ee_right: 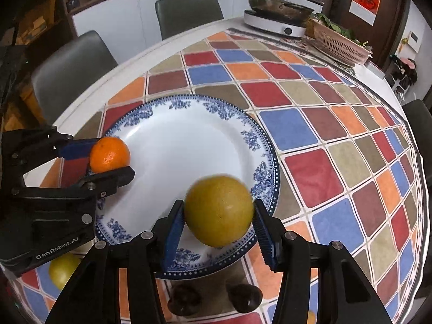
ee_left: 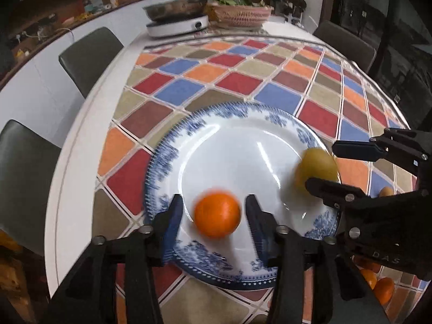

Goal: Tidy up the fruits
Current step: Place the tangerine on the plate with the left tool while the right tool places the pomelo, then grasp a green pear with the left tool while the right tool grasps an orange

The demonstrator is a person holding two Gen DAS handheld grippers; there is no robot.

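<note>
A blue-and-white plate (ee_left: 162, 162) (ee_right: 270, 159) lies on the checked tablecloth. In the left wrist view an orange (ee_left: 217, 214) shows blurred over the plate's near part. It sits between the fingers of my left gripper (ee_left: 213, 202) (ee_right: 110, 159), which is open, with a gap on each side of the fruit. My right gripper (ee_right: 218, 205) (ee_left: 321, 164) is shut on a large yellow-green fruit (ee_right: 219, 210) (ee_left: 316, 170). Both blue pads press its sides just above the plate's right rim.
More oranges (ee_left: 383, 289), a yellow fruit (ee_right: 63, 271) and two dark fruits (ee_right: 186, 299) lie on the cloth near the table's front edge. At the far end stand a pan on a white cooker (ee_left: 178, 24) and a pink basket (ee_left: 240, 13). Grey chairs (ee_left: 89, 54) line the left side.
</note>
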